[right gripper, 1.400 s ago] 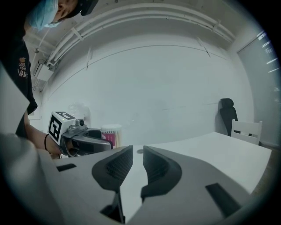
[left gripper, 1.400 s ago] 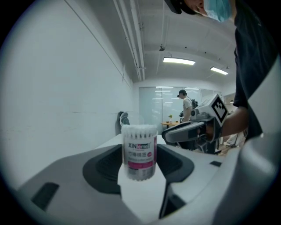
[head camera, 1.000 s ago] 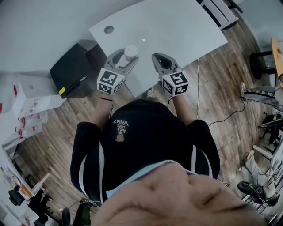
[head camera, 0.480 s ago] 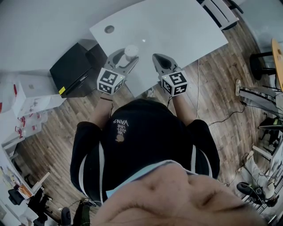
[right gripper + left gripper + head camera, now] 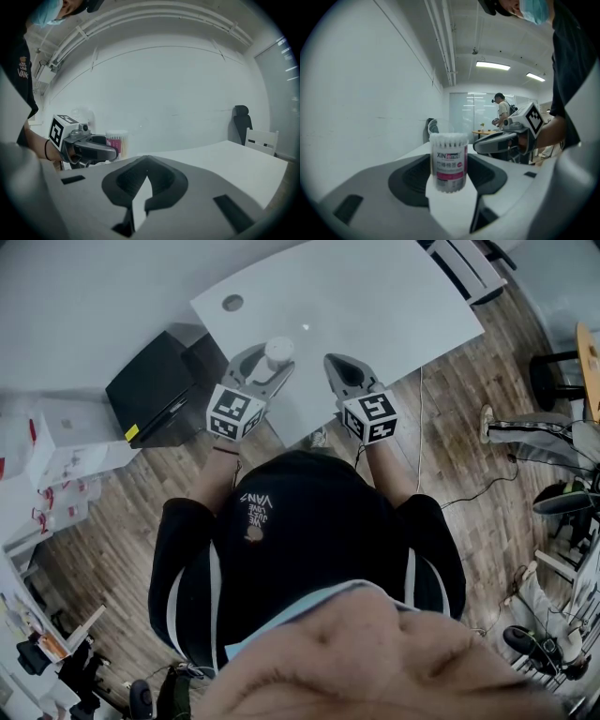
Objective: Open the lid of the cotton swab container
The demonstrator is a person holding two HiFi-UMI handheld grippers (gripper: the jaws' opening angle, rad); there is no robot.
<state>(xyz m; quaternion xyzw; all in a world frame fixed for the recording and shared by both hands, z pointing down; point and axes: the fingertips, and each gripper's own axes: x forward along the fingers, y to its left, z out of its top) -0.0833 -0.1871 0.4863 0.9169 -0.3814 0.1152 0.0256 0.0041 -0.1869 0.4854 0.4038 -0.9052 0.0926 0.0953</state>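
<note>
The left gripper [image 5: 263, 365] has its 2 jaws pinching the clear round plastic cotton swab container with the pink label [image 5: 449, 161], which stands upright near the front edge of the white desk [image 5: 375, 306]; the right gripper [image 5: 146, 175] is near it but apart, jaws pressed together on nothing.

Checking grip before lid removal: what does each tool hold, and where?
Left tool clamps the clear cylindrical cotton swab container by its labelled sides; right tool is shut, empty.
</note>
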